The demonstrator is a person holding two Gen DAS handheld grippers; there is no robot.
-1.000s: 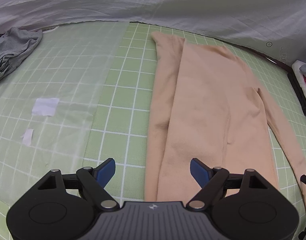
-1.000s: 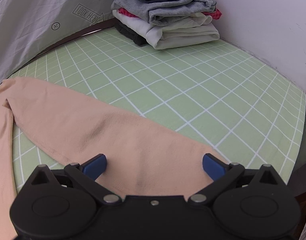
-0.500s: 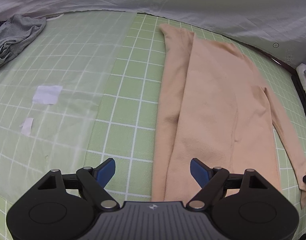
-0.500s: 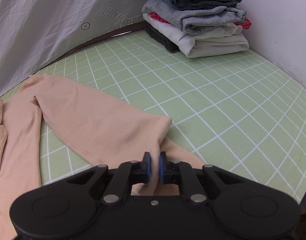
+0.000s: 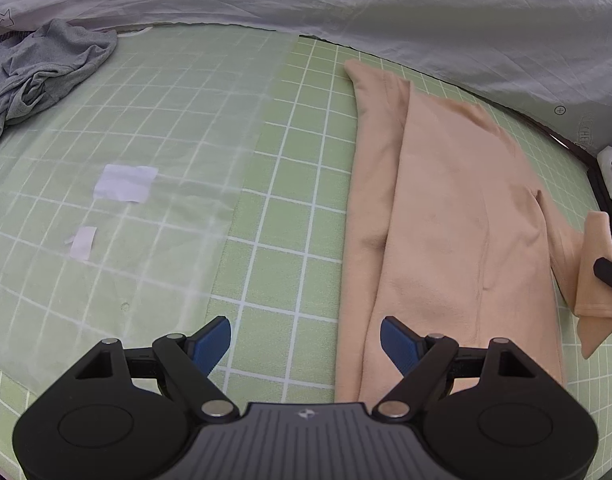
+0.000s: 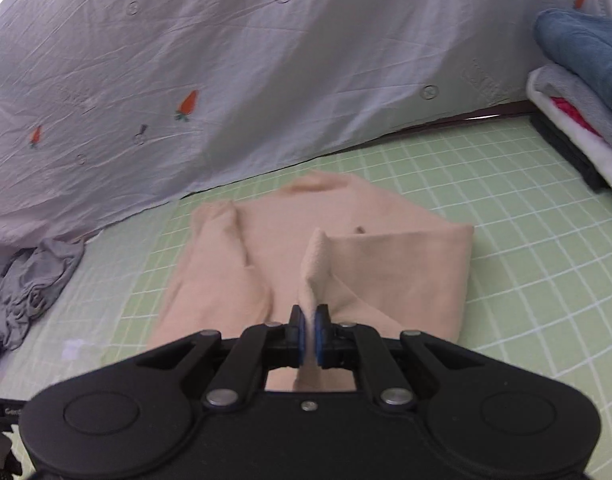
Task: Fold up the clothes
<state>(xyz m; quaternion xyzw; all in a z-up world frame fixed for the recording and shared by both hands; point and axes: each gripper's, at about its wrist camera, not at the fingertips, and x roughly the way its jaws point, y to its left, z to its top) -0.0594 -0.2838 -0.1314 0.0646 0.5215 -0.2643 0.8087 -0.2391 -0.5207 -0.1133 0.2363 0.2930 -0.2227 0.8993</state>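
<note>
A light green mat with a white grid (image 5: 290,216) is covering the work surface, and a wrinkled white sheet printed with small carrots (image 6: 234,80) is hanging along its far edge as a backdrop. At the far left a crumpled grey garment (image 5: 38,72) is lying near the mat's corner, with two white paper scraps (image 5: 124,184) sitting well apart from it on the hazy, film-covered left part of the mat. The black left gripper with blue pads (image 5: 306,342) is hovering low with its jaws spread wide, gripping nothing, just beside the near hem of the peach-coloured long-sleeved fleece top (image 5: 445,220). That top is lying flat on the right half of the mat, its long axis running from the near edge toward the sheet, neckline pointing at the backdrop and its left sleeve already folded along the body. The black right gripper (image 6: 309,336) is pinching the cuff of the right sleeve (image 6: 385,276) between pressed-together pads, lifting it over the body. Bare mat is lying open between the top and a stack of folded clothes (image 6: 577,92) at the far right edge
</note>
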